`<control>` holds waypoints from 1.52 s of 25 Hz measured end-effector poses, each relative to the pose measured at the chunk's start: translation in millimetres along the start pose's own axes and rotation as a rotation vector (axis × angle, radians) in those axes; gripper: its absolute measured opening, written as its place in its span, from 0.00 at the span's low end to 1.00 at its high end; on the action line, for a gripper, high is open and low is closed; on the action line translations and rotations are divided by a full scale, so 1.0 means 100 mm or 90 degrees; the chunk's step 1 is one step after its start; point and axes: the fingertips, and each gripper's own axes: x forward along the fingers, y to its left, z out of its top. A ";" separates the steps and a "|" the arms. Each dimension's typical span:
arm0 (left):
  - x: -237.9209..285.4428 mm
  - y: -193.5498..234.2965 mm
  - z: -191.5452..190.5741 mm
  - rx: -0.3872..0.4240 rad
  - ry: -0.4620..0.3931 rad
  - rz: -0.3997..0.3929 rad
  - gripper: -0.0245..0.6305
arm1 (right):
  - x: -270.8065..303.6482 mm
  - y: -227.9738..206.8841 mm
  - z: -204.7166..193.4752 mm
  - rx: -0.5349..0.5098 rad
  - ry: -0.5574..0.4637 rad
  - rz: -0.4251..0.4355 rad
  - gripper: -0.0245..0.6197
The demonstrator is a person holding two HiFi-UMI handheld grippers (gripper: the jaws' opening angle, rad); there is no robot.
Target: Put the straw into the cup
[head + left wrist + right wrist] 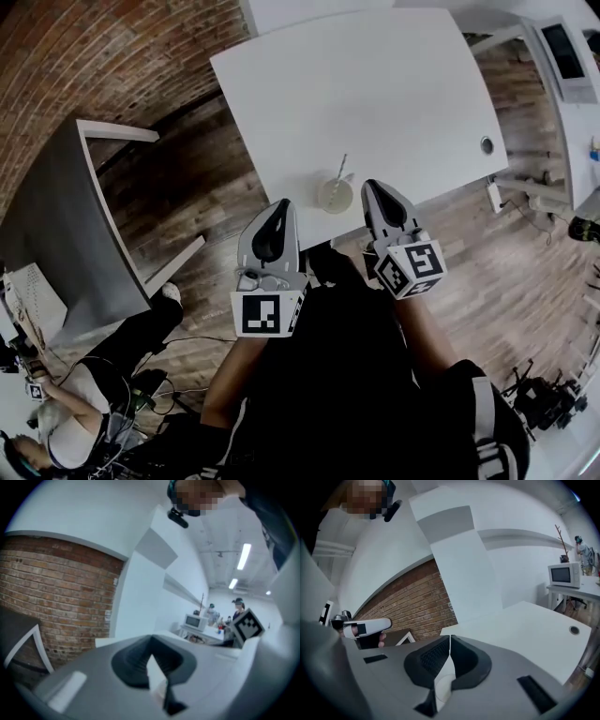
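obstacle: cup [335,195] with straw [341,169] at near edge; free: rest of white table [375,94]

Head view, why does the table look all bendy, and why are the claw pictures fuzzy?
Head view: a wide lens bows the edges of the white table and curves the brick wall. Left gripper view: the left claw sits very close to the camera and looks soft and blurry. Right gripper view: the right claw is crisper, with dark corners round the picture.

R gripper [449,638] fingers [469,662] together, poss. cup [442,686] below gap, white table [525,620] beyond
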 end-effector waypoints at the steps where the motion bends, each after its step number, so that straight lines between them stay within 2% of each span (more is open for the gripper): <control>1: -0.02 -0.02 0.04 0.005 -0.004 -0.003 0.04 | -0.05 0.02 0.03 -0.010 -0.005 0.000 0.05; 6: -0.09 -0.10 0.20 0.035 -0.017 -0.015 0.04 | -0.22 0.12 0.17 -0.022 -0.029 0.008 0.05; 15: -0.30 -0.17 0.29 0.031 -0.025 -0.007 0.04 | -0.61 0.32 0.44 -0.013 -0.097 0.013 0.05; 21: -0.41 -0.20 0.34 0.052 -0.039 0.000 0.04 | -0.88 0.41 0.63 -0.018 -0.134 0.014 0.05; 27: -0.44 -0.26 0.28 0.048 -0.042 0.001 0.04 | -0.92 0.45 0.65 -0.046 -0.136 0.012 0.05; 38: -0.46 -0.30 0.23 0.056 -0.034 0.001 0.04 | -0.94 0.47 0.61 -0.049 -0.132 0.019 0.05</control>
